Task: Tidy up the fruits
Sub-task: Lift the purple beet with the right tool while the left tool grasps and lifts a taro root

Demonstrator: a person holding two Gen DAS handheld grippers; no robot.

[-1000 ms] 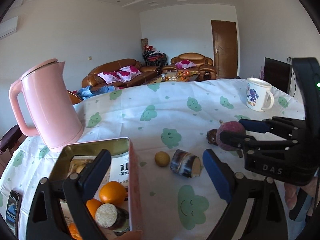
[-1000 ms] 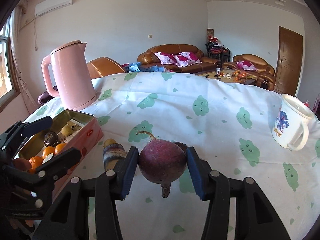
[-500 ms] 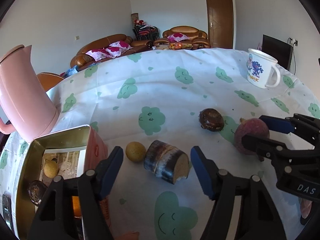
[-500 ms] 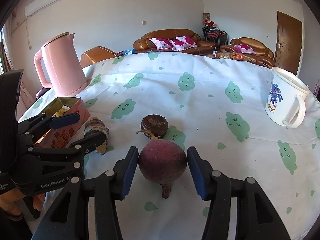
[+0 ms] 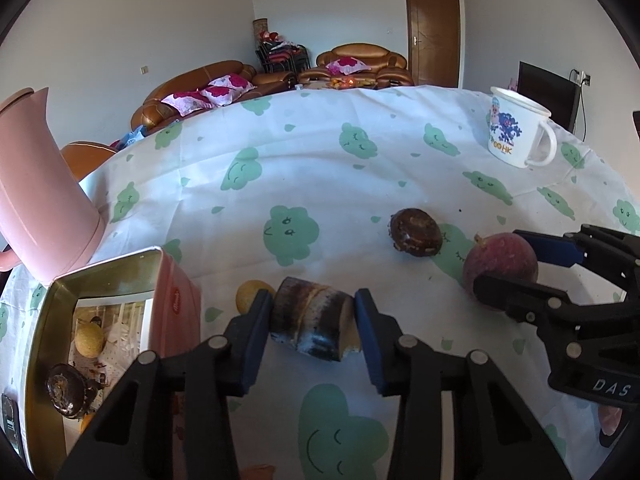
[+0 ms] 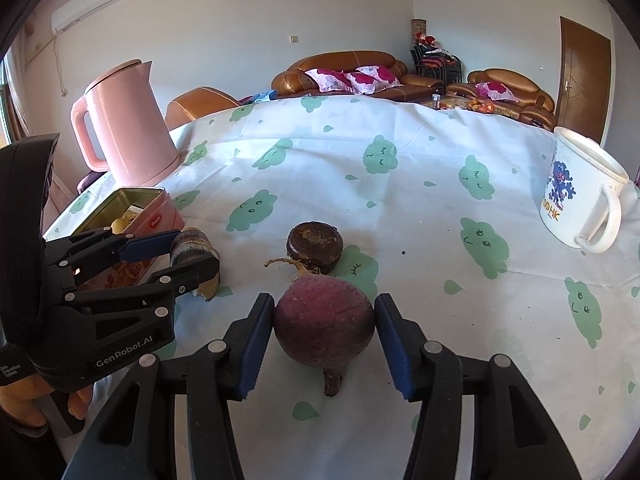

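A dark, striped cane chunk (image 5: 312, 320) lies on the cloud-print cloth. My left gripper (image 5: 312, 298) has its jaws closing, and both blue pads touch the chunk's ends. My right gripper (image 6: 324, 300) is shut on a purple, beet-like round fruit (image 6: 324, 328) that rests low on the cloth. Just beyond it sits a dark brown round fruit (image 6: 314, 246). A small yellow fruit (image 5: 246, 294) lies beside the cane chunk. The pink tin (image 5: 100, 268) at the left holds a yellow fruit, a dark brown one and some orange ones.
A pink kettle (image 5: 36, 184) stands behind the tin at the far left. A white printed mug (image 5: 516, 132) sits at the far right of the table. A phone (image 5: 8, 420) lies at the left edge. Sofas stand beyond the table.
My left gripper came forward and down from over the tin to the cane chunk, and its jaws narrowed onto it. My right gripper sank with the purple fruit to the cloth.
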